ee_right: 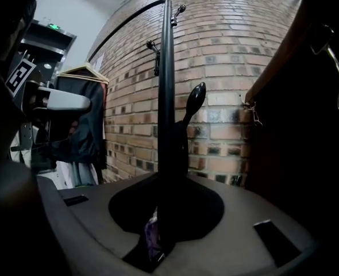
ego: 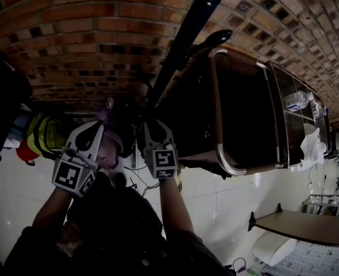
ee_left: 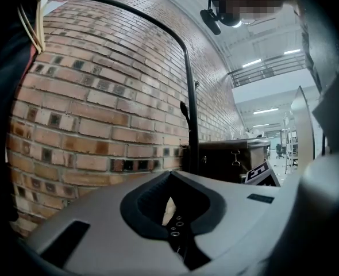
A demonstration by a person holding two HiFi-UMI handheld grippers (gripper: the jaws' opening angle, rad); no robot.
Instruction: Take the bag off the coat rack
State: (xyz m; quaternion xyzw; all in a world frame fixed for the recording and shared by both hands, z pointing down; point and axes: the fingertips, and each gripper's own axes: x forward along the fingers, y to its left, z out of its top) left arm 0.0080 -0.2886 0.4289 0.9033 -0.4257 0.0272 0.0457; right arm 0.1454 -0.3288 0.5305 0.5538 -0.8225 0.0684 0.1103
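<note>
Bag (ego: 110,153): one, small and lilac-pink, sits between the two grippers. Its purple strap (ego: 108,105) points toward 12 o'clock in the head view; the body is too dark to read its long axis. The left gripper (ego: 96,126) is clenched on a pale sliver of it, the right gripper (ego: 152,128) on a purple strip. At 1 o'clock rises the single black coat rack pole (ego: 184,39) with a knobbed hook (ego: 218,37), against the brick wall (ego: 72,33).

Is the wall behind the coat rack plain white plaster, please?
No, the right gripper view shows a brick wall behind the black coat rack.
</note>
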